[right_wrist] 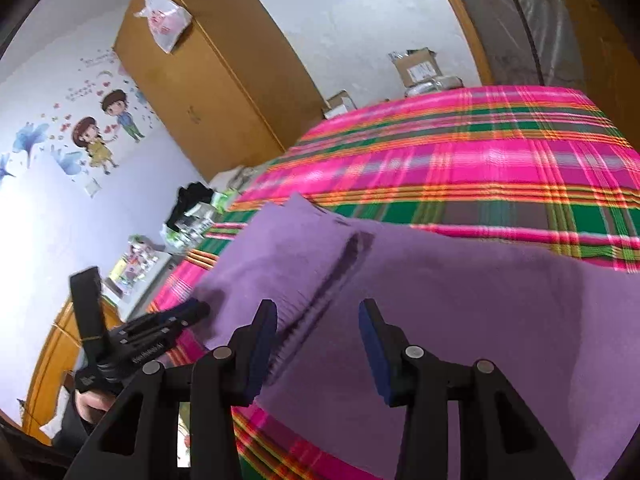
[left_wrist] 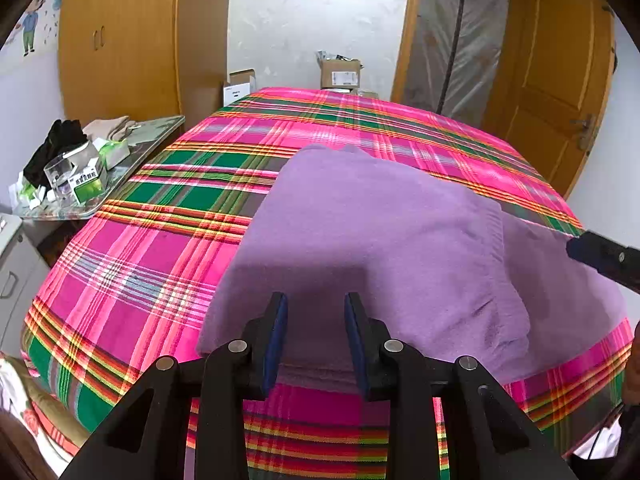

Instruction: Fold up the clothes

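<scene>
A purple sweater (left_wrist: 380, 240) lies flat on the pink and green plaid bedspread (left_wrist: 140, 260), with one side folded over its body. My left gripper (left_wrist: 316, 314) hovers over the sweater's near edge, jaws apart, nothing pinched between the blue pads. In the left wrist view my right gripper (left_wrist: 576, 250) pokes in from the right edge above the sweater's right part. Seen from the right wrist, my right gripper (right_wrist: 318, 318) stands open over the sweater (right_wrist: 480, 300), with a ribbed edge (right_wrist: 320, 300) just beyond its left finger. The left gripper (right_wrist: 200, 309) rests at the sweater's left edge, held by a hand.
A glass side table (left_wrist: 156, 132) left of the bed carries boxes, a tumbler and dark cloth. A wooden wardrobe (left_wrist: 120, 40) stands behind it, cardboard boxes (left_wrist: 340, 74) sit past the far bed edge, and a wooden door (left_wrist: 552, 80) is at right. A white drawer unit (left_wrist: 12, 264) sits near left.
</scene>
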{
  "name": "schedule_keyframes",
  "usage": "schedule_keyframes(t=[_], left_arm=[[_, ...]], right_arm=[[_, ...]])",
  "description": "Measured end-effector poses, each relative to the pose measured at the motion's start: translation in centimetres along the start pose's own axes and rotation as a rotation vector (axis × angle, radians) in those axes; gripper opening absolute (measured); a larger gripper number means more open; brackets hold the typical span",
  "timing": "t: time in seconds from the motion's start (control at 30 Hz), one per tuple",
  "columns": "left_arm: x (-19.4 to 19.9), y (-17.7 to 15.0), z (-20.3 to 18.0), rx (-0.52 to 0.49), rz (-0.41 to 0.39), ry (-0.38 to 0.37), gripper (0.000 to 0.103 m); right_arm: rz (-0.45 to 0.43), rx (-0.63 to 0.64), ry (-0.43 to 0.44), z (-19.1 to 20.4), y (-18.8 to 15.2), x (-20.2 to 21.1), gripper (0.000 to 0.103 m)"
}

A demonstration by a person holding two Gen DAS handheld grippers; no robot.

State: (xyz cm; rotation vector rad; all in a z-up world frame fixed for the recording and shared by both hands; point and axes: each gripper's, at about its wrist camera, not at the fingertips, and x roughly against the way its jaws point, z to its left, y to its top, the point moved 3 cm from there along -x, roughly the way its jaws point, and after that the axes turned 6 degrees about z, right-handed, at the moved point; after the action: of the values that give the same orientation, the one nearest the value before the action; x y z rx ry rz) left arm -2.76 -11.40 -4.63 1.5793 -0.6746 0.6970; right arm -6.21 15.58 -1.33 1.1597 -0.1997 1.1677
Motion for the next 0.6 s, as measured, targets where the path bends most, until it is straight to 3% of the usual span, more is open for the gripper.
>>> schedule_keyframes(t=[0.17, 0.6], left_arm=[[-0.8, -0.2, 0.1, -0.004, 0.009, 0.004, 0.03], [0.0, 0.4, -0.3, -0.018, -0.004, 0.065, 0.03]], right_arm=[[0.029, -0.054, -0.045, -1.8, -0.6, -0.7, 0.044], [-0.009, -0.059, -0.061, -2.9, -0.6, 0.7, 0.044]])
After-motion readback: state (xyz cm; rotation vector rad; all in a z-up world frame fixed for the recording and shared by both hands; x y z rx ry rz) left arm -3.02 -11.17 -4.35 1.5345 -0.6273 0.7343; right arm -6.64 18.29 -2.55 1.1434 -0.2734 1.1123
